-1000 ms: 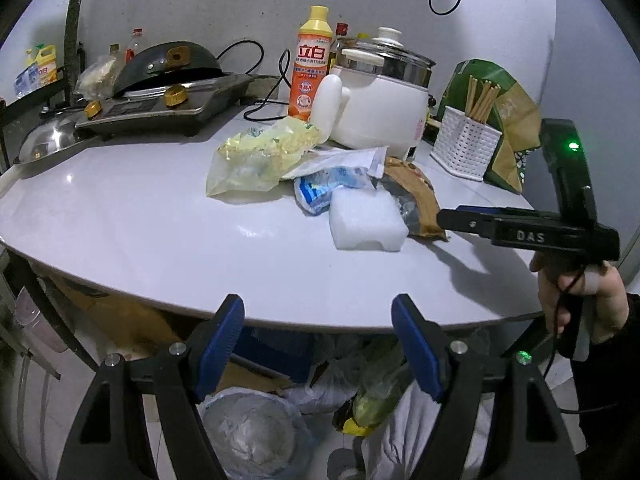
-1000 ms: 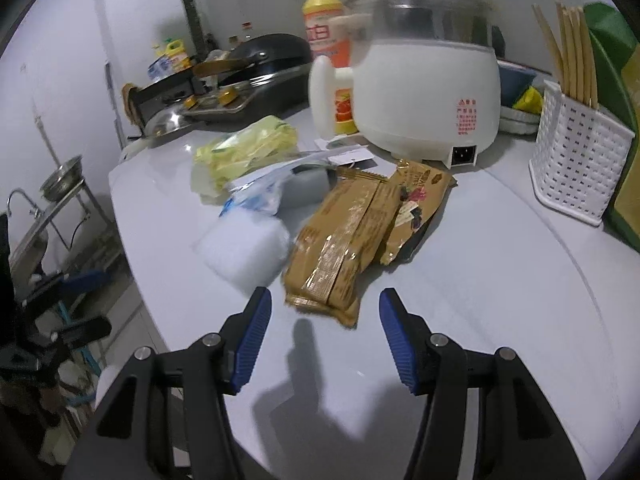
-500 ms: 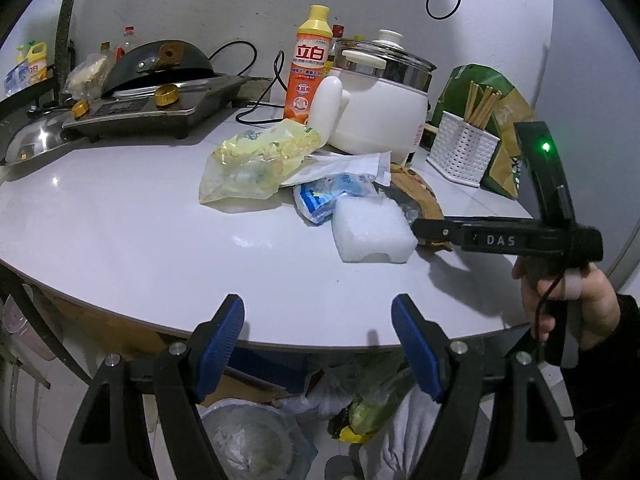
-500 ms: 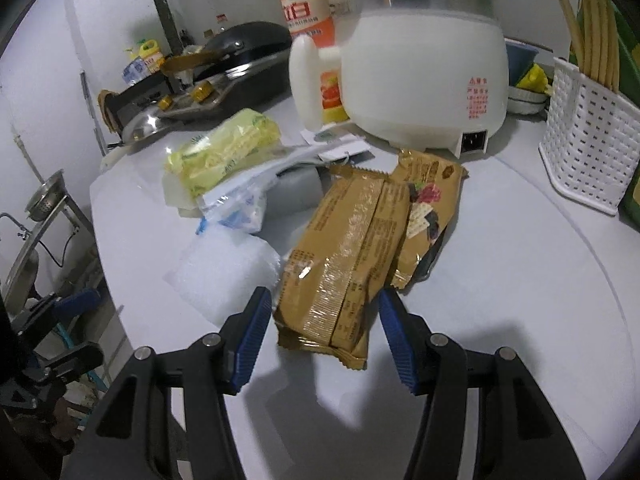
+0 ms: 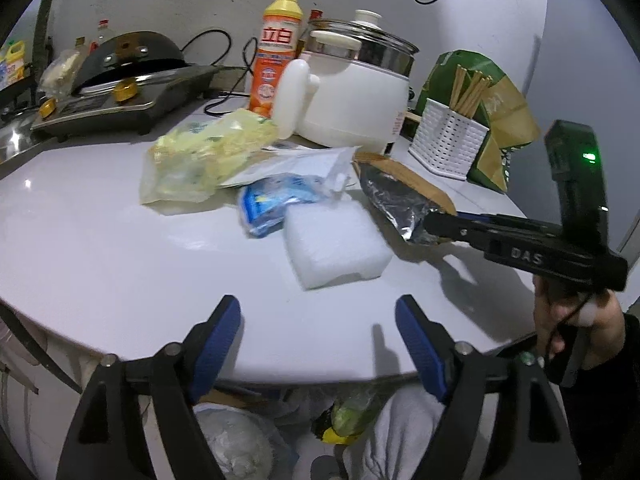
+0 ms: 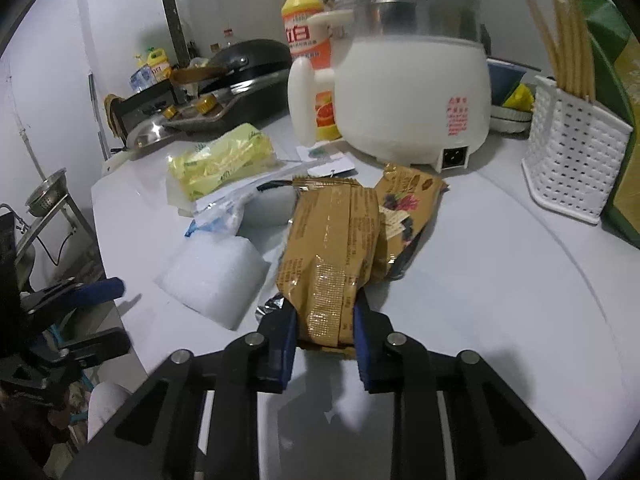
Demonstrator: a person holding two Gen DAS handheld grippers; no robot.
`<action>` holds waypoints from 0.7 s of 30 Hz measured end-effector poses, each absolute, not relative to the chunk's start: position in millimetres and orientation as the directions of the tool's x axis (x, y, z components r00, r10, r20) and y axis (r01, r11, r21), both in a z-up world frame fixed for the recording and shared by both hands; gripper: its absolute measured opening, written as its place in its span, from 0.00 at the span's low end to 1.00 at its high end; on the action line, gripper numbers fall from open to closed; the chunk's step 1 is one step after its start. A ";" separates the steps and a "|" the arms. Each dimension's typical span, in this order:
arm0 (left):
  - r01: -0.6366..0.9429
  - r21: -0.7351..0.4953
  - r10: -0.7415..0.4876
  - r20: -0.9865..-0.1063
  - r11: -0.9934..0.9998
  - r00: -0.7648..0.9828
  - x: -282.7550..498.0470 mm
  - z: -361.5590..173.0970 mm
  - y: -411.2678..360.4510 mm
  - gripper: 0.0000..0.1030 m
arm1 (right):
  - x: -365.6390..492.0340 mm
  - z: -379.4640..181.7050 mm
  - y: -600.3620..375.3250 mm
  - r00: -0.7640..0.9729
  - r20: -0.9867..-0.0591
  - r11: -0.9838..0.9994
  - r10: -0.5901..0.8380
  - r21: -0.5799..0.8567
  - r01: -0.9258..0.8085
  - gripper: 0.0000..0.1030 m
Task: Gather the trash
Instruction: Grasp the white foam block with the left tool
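Closing on the near end of the gold wrapper [image 6: 332, 248], your right tongs [image 6: 324, 328] pinch it; its long axis runs straight away along the surface [image 6: 500, 288]. Left tongs [image 5: 318, 344] spread, opening, empty, short of the foam block [image 5: 336, 246].

Light: dim, cool | Shadows: soft, on table [image 5: 100, 248] | Glare: faint | Edges: fisheye-bent, dark corners | Blur: slight

Left wrist camera is looking down past its jaws, over the table edge [image 5: 280, 356]; right wrist camera is sitting close above the gold wrapper [image 6: 332, 248] between its jaws. Both are sharing the white foam block [image 5: 336, 244] and cooker [image 6: 412, 92].
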State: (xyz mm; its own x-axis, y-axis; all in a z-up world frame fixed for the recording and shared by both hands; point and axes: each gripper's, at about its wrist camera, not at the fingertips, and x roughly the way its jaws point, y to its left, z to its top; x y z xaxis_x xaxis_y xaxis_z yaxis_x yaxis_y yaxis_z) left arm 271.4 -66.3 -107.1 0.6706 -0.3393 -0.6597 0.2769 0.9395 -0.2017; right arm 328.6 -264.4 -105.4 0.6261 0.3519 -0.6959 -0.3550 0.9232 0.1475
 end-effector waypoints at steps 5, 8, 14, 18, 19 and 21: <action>0.271 -0.192 -0.327 -0.675 0.943 0.662 289.9 -108.9 -86.3 0.82 | 320.4 -97.2 -284.1 0.646 -0.670 0.923 0.366 0.170 -0.346 0.22; 0.271 -0.180 -0.319 -0.676 0.946 0.664 298.8 -107.7 -94.5 0.82 | 315.7 -94.7 -294.0 0.652 -0.664 0.924 0.367 0.177 -0.339 0.22; 0.253 -0.152 -0.285 -0.694 0.955 0.661 314.8 -111.6 -104.3 0.82 | 309.7 -96.0 -314.7 0.657 -0.668 0.932 0.351 0.180 -0.315 0.22; 0.244 -0.148 -0.276 -0.703 0.958 0.655 320.5 -115.7 -106.3 0.82 | 305.5 -97.7 -326.8 0.662 -0.667 0.936 0.343 0.188 -0.296 0.22; 0.248 -0.142 -0.273 -0.706 0.958 0.653 321.2 -116.7 -107.6 0.82 | 305.4 -98.3 -328.8 0.662 -0.667 0.937 0.342 0.192 -0.291 0.22; 0.260 -0.133 -0.276 -0.703 0.956 0.655 320.1 -115.9 -110.4 0.82 | 304.1 -98.2 -333.7 0.665 -0.664 0.939 0.341 0.200 -0.281 0.22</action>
State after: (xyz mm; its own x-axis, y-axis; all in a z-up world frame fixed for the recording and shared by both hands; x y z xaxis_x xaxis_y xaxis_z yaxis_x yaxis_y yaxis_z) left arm 320.1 -110.4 -115.9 0.6550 -0.2762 -0.7034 0.2605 0.9563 -0.1330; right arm 304.1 -333.7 -98.2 0.6655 0.3407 -0.6641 -0.2813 0.9386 0.1996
